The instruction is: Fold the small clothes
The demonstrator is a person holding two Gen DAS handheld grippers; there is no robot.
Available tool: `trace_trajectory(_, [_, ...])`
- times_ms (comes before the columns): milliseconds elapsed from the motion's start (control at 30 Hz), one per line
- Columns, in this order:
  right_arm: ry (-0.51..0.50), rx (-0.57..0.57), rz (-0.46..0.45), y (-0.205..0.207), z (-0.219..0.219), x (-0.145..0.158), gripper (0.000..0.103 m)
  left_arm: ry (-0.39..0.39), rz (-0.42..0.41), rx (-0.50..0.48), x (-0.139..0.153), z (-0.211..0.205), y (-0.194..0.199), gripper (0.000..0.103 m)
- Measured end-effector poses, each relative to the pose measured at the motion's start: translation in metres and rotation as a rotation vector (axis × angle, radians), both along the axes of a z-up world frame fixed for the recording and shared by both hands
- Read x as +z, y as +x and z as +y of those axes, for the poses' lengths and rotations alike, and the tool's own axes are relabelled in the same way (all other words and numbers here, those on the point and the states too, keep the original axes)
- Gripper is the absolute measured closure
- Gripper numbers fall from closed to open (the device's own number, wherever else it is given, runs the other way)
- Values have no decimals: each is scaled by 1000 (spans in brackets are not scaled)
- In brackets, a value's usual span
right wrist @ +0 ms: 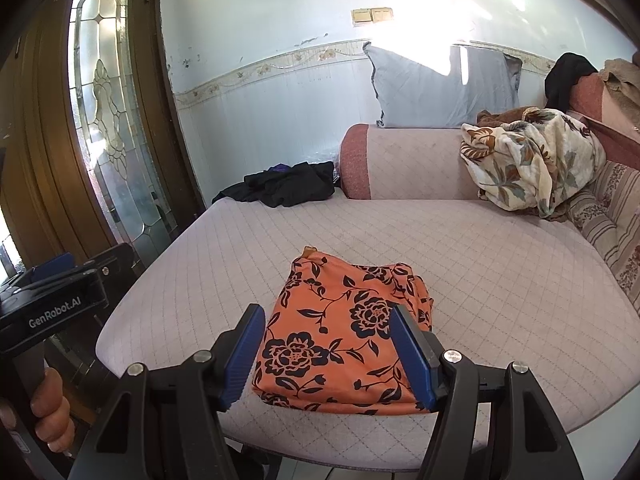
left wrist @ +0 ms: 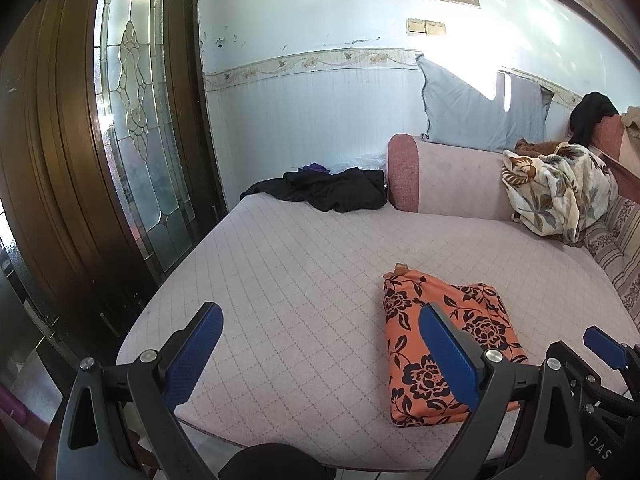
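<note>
An orange garment with black flowers (left wrist: 444, 344) lies folded into a compact rectangle near the front edge of the pale quilted sofa seat (left wrist: 304, 272). It also shows in the right wrist view (right wrist: 340, 332). My left gripper (left wrist: 320, 320) is open and empty, hovering above the seat to the left of the garment. My right gripper (right wrist: 326, 328) is open and empty, held just above the garment's near end. The right gripper's blue pad (left wrist: 602, 342) shows at the right edge of the left wrist view. The left gripper's body (right wrist: 60, 304) shows at the left of the right wrist view.
A heap of black clothes (left wrist: 324, 188) lies at the seat's far left corner. A floral blanket (left wrist: 560, 192) and a grey pillow (left wrist: 480, 112) rest on the sofa arm at the back right. A wooden door with leaded glass (left wrist: 132, 120) stands on the left.
</note>
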State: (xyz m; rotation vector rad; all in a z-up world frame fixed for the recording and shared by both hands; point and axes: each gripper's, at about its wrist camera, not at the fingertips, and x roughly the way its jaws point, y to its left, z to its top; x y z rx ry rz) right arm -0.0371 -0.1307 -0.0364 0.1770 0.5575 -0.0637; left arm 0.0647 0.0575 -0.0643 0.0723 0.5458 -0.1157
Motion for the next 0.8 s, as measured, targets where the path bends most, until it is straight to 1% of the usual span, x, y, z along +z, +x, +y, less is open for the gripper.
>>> trace_trajectory(533, [15, -9, 8, 5, -4, -6, 34, 11, 24, -14, -9, -6, 5, 5])
trace_trajectory(800, [15, -25, -6, 2, -5, -2, 34, 6, 24, -17, -8, -5, 3, 5])
